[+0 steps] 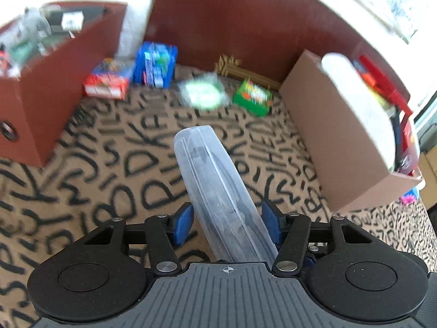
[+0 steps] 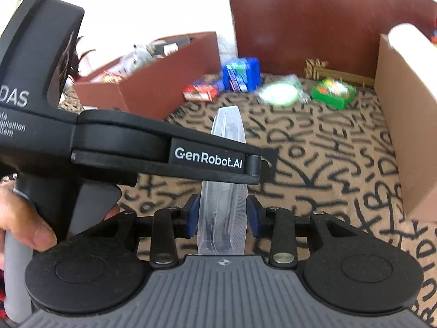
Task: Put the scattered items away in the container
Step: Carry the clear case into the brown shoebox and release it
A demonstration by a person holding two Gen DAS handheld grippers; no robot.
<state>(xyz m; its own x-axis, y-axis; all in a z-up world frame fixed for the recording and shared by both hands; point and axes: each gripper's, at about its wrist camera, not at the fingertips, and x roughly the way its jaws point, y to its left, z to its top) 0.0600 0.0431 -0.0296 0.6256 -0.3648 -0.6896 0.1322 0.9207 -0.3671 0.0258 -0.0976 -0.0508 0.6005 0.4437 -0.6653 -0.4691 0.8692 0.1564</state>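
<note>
My clear plastic case (image 1: 218,191) with dark tools inside hangs tilted above the lettered rug (image 1: 95,177), near the cardboard box (image 1: 336,142).

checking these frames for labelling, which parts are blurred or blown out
Left wrist view: the clear plastic case is fairly sharp, the green box and round green pack smeared, top corners blown white. Right wrist view: same smear, white glare behind the red-brown box.

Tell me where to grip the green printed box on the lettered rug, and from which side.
Probably pinch the green printed box across its side walls, from above: it lies flat, broad face up, with the brown cardboard box close beside it.
</note>
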